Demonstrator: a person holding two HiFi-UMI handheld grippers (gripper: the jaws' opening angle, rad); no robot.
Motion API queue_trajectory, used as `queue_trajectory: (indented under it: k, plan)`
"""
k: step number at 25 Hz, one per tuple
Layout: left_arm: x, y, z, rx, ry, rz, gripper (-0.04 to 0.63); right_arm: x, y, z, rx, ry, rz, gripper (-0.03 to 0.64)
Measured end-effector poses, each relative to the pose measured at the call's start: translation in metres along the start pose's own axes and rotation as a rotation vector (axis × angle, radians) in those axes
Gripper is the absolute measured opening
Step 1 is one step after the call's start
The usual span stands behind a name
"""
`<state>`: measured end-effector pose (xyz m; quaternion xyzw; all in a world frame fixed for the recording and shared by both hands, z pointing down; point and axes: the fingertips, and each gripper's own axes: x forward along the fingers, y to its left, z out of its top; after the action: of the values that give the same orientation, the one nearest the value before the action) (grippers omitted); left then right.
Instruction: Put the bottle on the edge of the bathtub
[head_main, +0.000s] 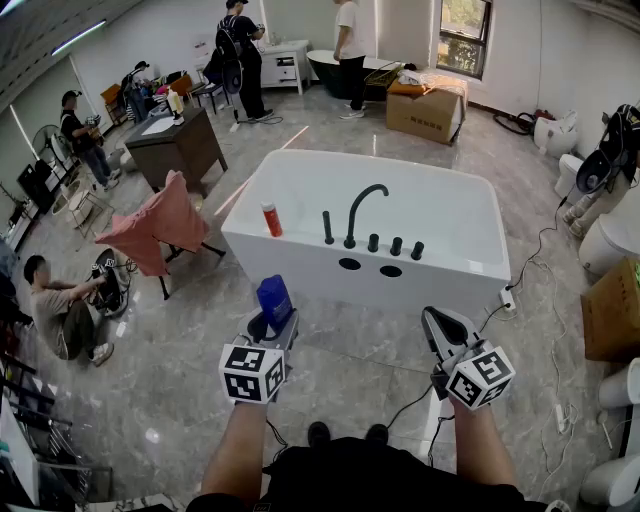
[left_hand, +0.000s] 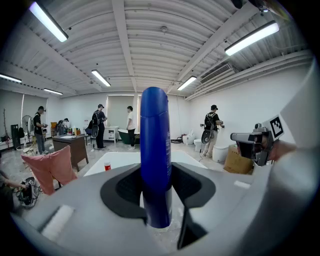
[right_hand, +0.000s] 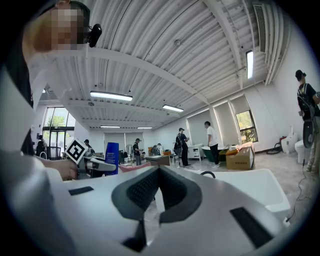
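The left gripper (head_main: 275, 320) pinches the blue bottle (head_main: 273, 298) upright, over the floor (head_main: 340, 350) and well short of the bathtub (head_main: 450, 262). I judge that the placing is all left to do (only the pick-up looks done). On the near rim a red can (head_main: 271, 219) stands at the left end, then come the faucet (head_main: 362, 205) and knobs (head_main: 397, 245). The right corner of the rim is bare. The right gripper (head_main: 441, 322) is pressed together and empty.

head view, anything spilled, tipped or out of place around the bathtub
Nothing spilled or toppled. The only untidy thing is the pink cloth draped crookedly over a chair left of the bathtub. The small red bottle stands upright on the tub's left edge.
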<state>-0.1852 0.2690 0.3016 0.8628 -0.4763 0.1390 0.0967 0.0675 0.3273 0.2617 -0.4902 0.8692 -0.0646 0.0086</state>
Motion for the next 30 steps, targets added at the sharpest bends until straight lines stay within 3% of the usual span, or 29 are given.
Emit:
queue_trajectory:
  k: [13, 21, 30]
  plan:
    - [0.017, -0.022, 0.005, 0.0, 0.008, 0.009, 0.172, -0.008, -0.022, -0.002, 0.0, -0.005, 0.027, 0.011]
    - [0.02, -0.058, -0.002, -0.022, 0.007, 0.015, 0.171, -0.041, -0.036, -0.014, 0.074, 0.003, 0.071, 0.012]
    - [0.044, -0.062, -0.007, -0.033, 0.032, 0.002, 0.172, -0.036, -0.054, -0.024, 0.139, 0.024, 0.086, 0.012]
